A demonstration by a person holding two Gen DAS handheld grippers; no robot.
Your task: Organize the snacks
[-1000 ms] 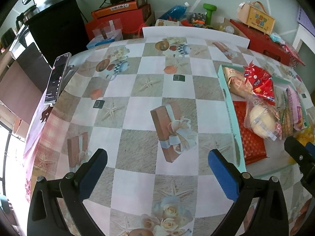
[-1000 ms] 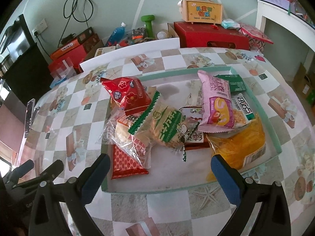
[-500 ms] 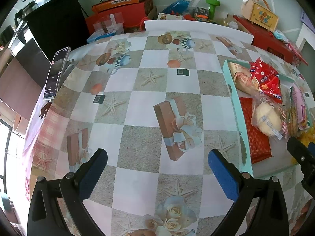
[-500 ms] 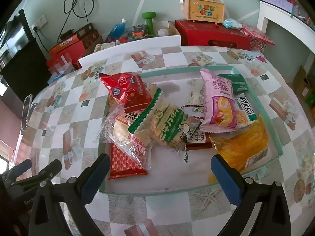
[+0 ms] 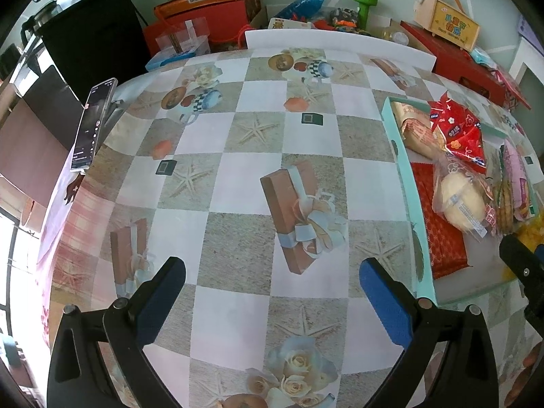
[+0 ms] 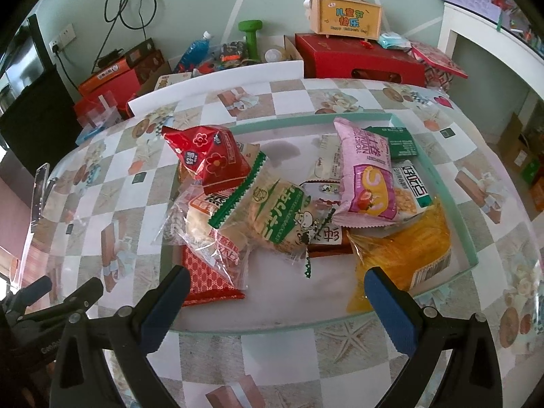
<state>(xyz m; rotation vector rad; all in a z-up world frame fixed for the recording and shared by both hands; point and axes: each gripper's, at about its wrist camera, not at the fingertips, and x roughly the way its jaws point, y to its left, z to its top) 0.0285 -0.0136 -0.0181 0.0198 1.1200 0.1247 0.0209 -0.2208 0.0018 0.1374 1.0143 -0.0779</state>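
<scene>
A pale teal tray (image 6: 471,258) on the checkered tablecloth holds several snack packets: a red flowered bag (image 6: 209,156), a green-and-tan biscuit pack (image 6: 275,216), a pink packet (image 6: 367,176), a yellow bag (image 6: 404,255), a clear-wrapped bun (image 6: 200,227) and a flat red pack (image 6: 204,280). My right gripper (image 6: 273,294) hovers open at the tray's near edge, nothing between its fingers. My left gripper (image 5: 272,287) stands open over bare tablecloth, left of the tray (image 5: 406,183). The bun (image 5: 460,200) and red bag (image 5: 459,132) show at the right of the left wrist view.
A phone (image 5: 93,124) leans upright at the table's left edge. Behind the table stand red boxes (image 6: 360,59), a tan carry box (image 6: 345,17), a green dumbbell (image 6: 251,34) and a blue bottle (image 6: 193,51). A white board (image 5: 340,42) lines the far edge.
Both grippers have risen and tilted slightly, so the table and tray sit a little lower in view. No snack has moved. Both stay open.
</scene>
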